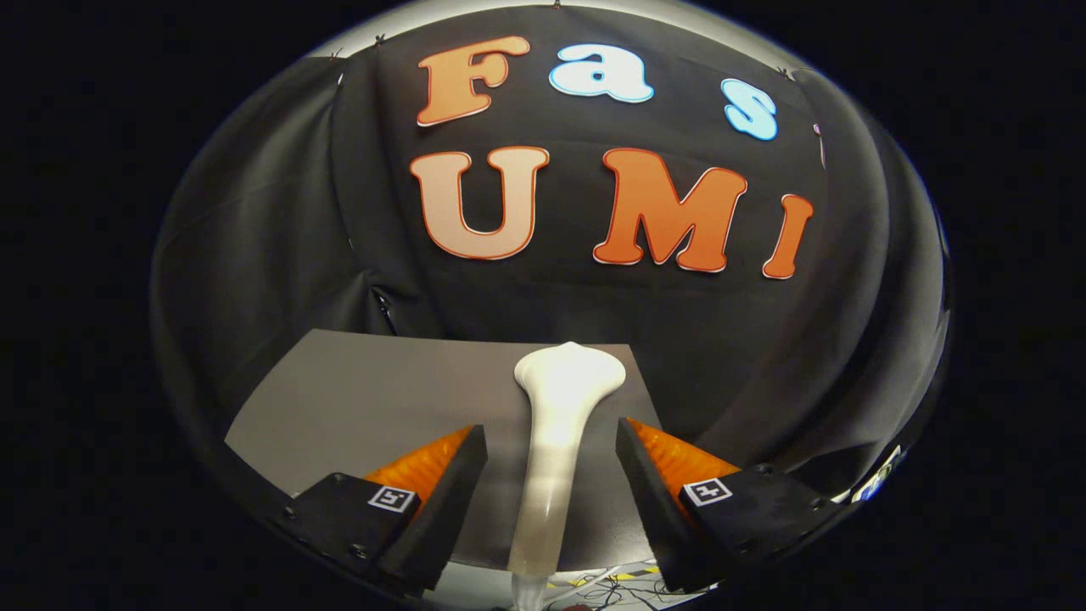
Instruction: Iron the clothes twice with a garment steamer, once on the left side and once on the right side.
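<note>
A white garment steamer [567,378] lies on the grey table [365,395], its wide head pointing away toward the black cloth wall and its slim handle running back between my fingers. My gripper [551,429] is open. One finger stands on each side of the handle, and a narrow gap shows between each finger and the handle, so neither presses on it. The handle's near end passes below the fingers and over the table's front edge.
The black cloth wall [280,238] rises just behind the table's far edge and wraps round both sides. Some cables [615,584] lie on the floor below the table's near edge.
</note>
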{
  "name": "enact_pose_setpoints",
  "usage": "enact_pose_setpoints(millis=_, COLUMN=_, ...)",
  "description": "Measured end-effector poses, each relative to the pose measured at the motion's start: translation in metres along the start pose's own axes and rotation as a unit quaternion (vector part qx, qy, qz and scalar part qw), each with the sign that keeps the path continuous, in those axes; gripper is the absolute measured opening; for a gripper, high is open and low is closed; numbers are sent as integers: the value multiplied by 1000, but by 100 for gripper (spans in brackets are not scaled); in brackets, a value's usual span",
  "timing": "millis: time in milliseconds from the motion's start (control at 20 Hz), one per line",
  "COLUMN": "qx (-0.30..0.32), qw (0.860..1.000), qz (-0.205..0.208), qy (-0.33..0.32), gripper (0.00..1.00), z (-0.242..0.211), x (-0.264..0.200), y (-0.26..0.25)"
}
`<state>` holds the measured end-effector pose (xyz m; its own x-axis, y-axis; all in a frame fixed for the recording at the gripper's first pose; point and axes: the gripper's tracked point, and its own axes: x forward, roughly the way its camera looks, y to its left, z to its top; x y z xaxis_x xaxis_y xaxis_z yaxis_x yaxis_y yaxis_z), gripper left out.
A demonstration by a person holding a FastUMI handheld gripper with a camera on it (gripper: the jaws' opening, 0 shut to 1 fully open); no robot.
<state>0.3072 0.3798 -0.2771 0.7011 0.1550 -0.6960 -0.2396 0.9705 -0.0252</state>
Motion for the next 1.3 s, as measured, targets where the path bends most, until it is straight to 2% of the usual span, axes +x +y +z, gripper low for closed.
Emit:
enact_pose_setpoints(millis=300, qx=3, qw=998, qz=-5, qy=62, gripper=97, z=-19, x=36, y=0)
enact_pose_setpoints(millis=600, qx=8, qw=995, qz=-2, qy=102, gripper=76, z=-29, x=58, y=-3)
enact_pose_setpoints(millis=700, qx=12, qw=994, qz=-3, qy=106, gripper=70, z=-30, x=59, y=-7)
enact_pose_setpoints(millis=800, qx=21, qw=994, qz=-5, qy=109, gripper=60, z=-32, x=61, y=-10)
enact_pose_setpoints(millis=1100, qx=26, qw=993, qz=-4, qy=111, gripper=49, z=-34, x=58, y=-7)
enact_pose_setpoints(millis=1200, qx=28, qw=995, qz=4, qy=93, gripper=42, z=-30, x=58, y=-1)
enact_pose_setpoints(millis=1300, qx=19, qw=998, qz=-10, qy=64, gripper=42, z=-21, x=43, y=-3)
